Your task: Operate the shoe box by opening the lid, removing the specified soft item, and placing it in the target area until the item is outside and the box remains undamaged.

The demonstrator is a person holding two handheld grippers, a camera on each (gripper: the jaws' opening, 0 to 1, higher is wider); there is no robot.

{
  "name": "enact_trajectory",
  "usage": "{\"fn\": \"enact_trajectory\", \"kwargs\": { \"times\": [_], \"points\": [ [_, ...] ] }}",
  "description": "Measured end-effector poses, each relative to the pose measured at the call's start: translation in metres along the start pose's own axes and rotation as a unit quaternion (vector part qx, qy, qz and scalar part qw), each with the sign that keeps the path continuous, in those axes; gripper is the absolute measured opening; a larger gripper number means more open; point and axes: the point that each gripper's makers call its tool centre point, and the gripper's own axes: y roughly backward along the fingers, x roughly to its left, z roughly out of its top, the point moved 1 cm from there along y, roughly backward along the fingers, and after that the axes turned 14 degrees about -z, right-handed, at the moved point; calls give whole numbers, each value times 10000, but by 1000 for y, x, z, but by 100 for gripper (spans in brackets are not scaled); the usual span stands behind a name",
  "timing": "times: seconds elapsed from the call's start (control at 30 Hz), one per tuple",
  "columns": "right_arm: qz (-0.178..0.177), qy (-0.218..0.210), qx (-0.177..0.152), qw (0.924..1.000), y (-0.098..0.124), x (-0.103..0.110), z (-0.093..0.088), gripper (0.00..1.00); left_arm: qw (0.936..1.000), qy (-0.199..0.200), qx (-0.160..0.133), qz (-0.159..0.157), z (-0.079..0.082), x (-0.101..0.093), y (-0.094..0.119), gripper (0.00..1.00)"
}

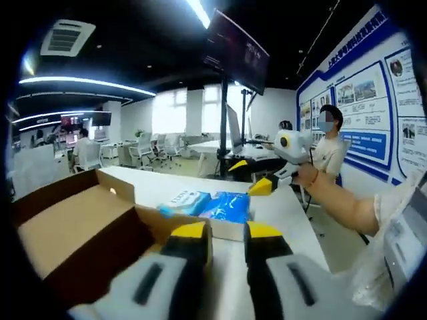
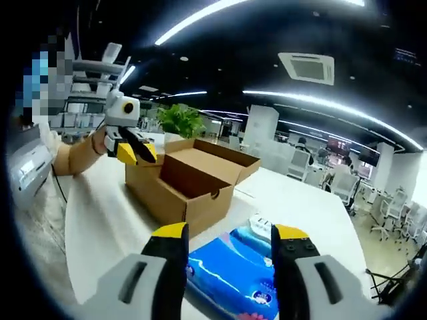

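Left gripper view: the left gripper point(image 1: 225, 241) hangs over the near edge of the open shoe box point(image 1: 80, 233), its yellow-tipped fingers point(image 1: 190, 233) spread apart with nothing between them. The brown cardboard box stands on the white desk point(image 1: 280, 213) with its lid folded back. Beyond the box, on the desk top, lies the soft item, a blue tissue pack point(image 1: 227, 205), with a paler pack point(image 1: 183, 200) just beside it. The right gripper point(image 1: 263, 187) enters from the right, held by a hand point(image 1: 308, 176), above the desk near the packs; whether it is released cannot be told here. A seated person point(image 1: 328, 143) and a dark monitor point(image 1: 237, 53) appear behind.

Right gripper view: the right gripper point(image 2: 230, 248) is poised over the blue tissue pack point(image 2: 233, 280), its fingers point(image 2: 170, 247) released, one on each side of the pack without clasping it. The pack lies on the desk point(image 2: 107, 227), outside the shoe box point(image 2: 183, 180), which stands open just behind it. The left gripper point(image 2: 137, 152) hovers at the box's far corner. A green plant point(image 2: 180, 120) stands behind the box.
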Motion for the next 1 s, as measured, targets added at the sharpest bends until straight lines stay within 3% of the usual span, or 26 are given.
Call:
{"fn": "enact_trajectory", "kwargs": {
  "times": [0.2, 0.37, 0.5, 0.63, 0.73, 0.9, 1.0],
  "points": [
    [141, -443, -227, 9987, -29, 5, 32, 51, 9978, -255, -310, 529, 29, 26, 44, 22],
    [180, -377, -299, 9987, -52, 10, 50, 51, 9938, -371, -434, 955, 44, 49, 78, 22],
    [197, -679, -567, 9959, -69, 9, 72, 50, 9905, -347, -533, 1216, 52, 68, 103, 22],
    [145, -1054, -759, 9914, -83, 3, 89, 44, 9862, -301, -504, 1545, 51, 88, 122, 22],
    [97, -1069, -797, 9910, -91, 3, 93, 44, 9854, -173, -532, 1611, 44, 95, 131, 22],
    [164, -999, -747, 9921, -96, 13, 88, 45, 9834, -190, -332, 1776, 31, 104, 135, 22],
    [41, -790, -482, 9957, -93, 13, 79, 44, 9833, -193, -349, 1778, 32, 104, 135, 22]
  ]
}}
